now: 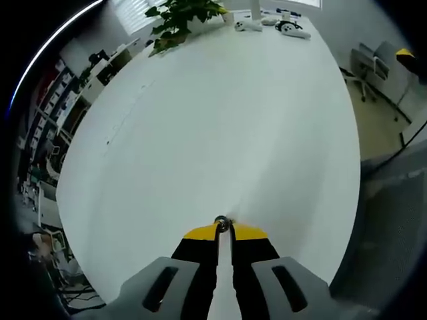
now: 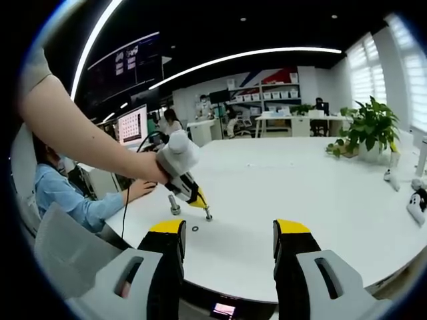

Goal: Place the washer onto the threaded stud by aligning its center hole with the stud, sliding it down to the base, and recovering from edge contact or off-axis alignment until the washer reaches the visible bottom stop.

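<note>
Nearest in the left gripper view: left gripper (image 1: 222,227) with yellow-tipped jaws pressed together on a small metal ring, apparently the washer (image 1: 221,223), standing on edge between the tips, axis across the jaws. Beyond, bare white table (image 1: 220,127); far off a potted plant (image 1: 179,19) and white controllers (image 1: 292,28).

In the right gripper view: right gripper (image 2: 227,228) with jaws wide apart, holding nothing. Just past them, near the table's near edge, a dark ring (image 2: 195,229) lying flat, a threaded stud (image 2: 174,203) upright on its base. Left gripper tip low beside them. No writing legible
</note>
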